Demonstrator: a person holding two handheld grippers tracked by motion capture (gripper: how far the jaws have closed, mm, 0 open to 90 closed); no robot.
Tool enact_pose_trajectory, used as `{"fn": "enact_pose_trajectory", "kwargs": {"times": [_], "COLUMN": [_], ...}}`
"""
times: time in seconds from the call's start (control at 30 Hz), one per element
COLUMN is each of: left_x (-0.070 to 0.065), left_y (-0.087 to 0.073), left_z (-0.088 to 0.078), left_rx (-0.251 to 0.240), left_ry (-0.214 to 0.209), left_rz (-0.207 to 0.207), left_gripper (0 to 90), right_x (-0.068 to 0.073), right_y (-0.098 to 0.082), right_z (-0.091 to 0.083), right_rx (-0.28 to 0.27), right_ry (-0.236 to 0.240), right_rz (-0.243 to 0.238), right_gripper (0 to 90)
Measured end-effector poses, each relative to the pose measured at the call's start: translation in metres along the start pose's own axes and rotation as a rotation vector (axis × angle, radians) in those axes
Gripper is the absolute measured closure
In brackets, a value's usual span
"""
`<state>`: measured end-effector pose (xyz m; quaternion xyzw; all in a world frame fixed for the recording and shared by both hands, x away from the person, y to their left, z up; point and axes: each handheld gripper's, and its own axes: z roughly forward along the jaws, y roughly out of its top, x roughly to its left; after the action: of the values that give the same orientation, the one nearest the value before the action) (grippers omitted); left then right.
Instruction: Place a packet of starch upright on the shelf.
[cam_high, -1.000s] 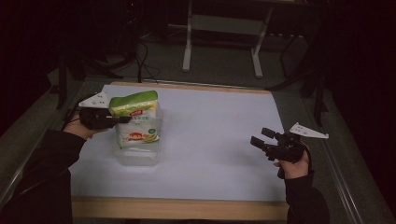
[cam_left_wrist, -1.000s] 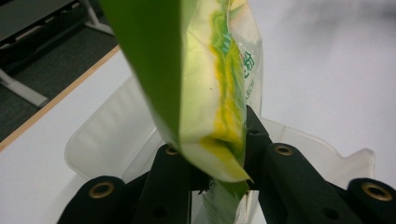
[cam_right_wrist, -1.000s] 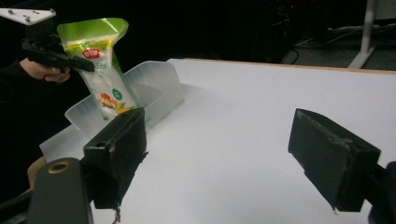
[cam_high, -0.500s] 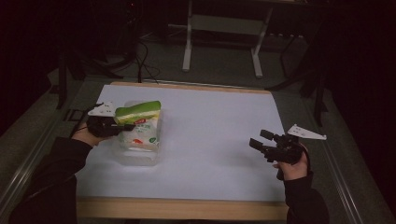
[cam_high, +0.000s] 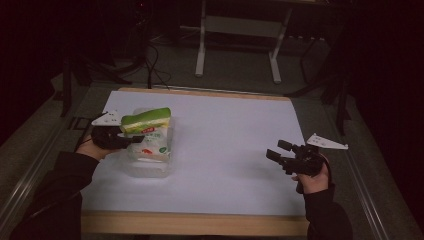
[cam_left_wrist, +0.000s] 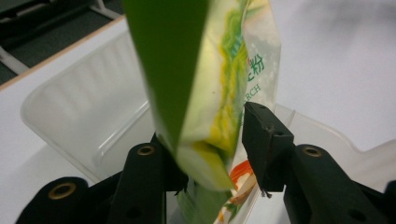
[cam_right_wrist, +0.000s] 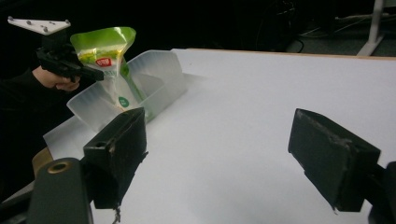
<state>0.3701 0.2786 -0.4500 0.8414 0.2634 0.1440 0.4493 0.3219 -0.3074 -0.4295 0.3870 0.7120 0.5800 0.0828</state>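
While the pouch settles into the tub, we loosen our pinch.

Our left gripper (cam_left_wrist: 210, 154) has just been opening its jaws, the soft, light, crinkly green pouch (cam_left_wrist: 205, 84) between them; grip its sealed top edge. It stands upright in the clear tub (cam_high: 150, 167), long axis vertical. Our right gripper (cam_right_wrist: 233, 154), farther off, gapes empty.

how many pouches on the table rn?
1. The pouch stands in the clear bin at the table's left, between the left tool's jaws. Others could be hidden behind it in the bin.
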Motion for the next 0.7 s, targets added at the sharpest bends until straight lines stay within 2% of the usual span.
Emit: {"fn": "enact_pose_trajectory", "kwargs": {"times": [0.1,0.17,0.2,0.3,0.37,0.4,0.47,0.5,0.6,0.63,0.7], "left_x": [0.002,0.002,0.003,0.004,0.005,0.006,0.007,0.007,0.002,0.000,-0.003], "left_y": [0.000,0.000,0.000,-0.001,-0.003,-0.004,-0.007,-0.008,-0.010,-0.011,-0.013], "left_z": [-0.004,-0.005,-0.007,-0.012,-0.015,-0.016,-0.014,-0.013,-0.015,-0.017,-0.021], "left_rx": [-0.033,-0.039,-0.036,-0.059,-0.079,-0.086,-0.070,-0.056,-0.084,-0.105,-0.109], "left_ry": [0.034,0.038,0.057,0.071,0.067,0.065,0.046,0.049,0.057,0.057,0.087], "left_rz": [-0.040,-0.052,-0.085,-0.140,-0.172,-0.193,-0.232,-0.234,-0.255,-0.269,-0.274], "left_gripper": [54.2,50.9,46.6,36.3,25.6,23.6,13.8,10.0,1.4,1.4,1.3], "right_x": [0.001,0.000,0.000,0.000,-0.001,-0.001,-0.002,-0.002,-0.002,-0.001,-0.002], "right_y": [-0.001,-0.002,-0.002,-0.003,-0.004,-0.004,-0.005,-0.005,-0.006,-0.006,-0.008], "right_z": [0.000,0.000,-0.001,-0.002,-0.003,-0.003,-0.004,-0.005,-0.007,-0.008,-0.010], "right_rx": [0.010,0.009,0.009,0.010,0.012,0.015,0.015,0.013,0.008,0.009,0.007], "right_ry": [0.001,0.003,0.001,0.002,-0.002,-0.003,-0.007,-0.006,-0.006,-0.005,-0.010], "right_rz": [0.002,0.003,0.000,0.003,-0.001,0.002,0.008,0.013,0.009,0.010,0.010], "right_gripper": [19.2,19.2,19.2,19.2,19.2,19.2,19.2,19.2,19.2,19.2,19.2]}}
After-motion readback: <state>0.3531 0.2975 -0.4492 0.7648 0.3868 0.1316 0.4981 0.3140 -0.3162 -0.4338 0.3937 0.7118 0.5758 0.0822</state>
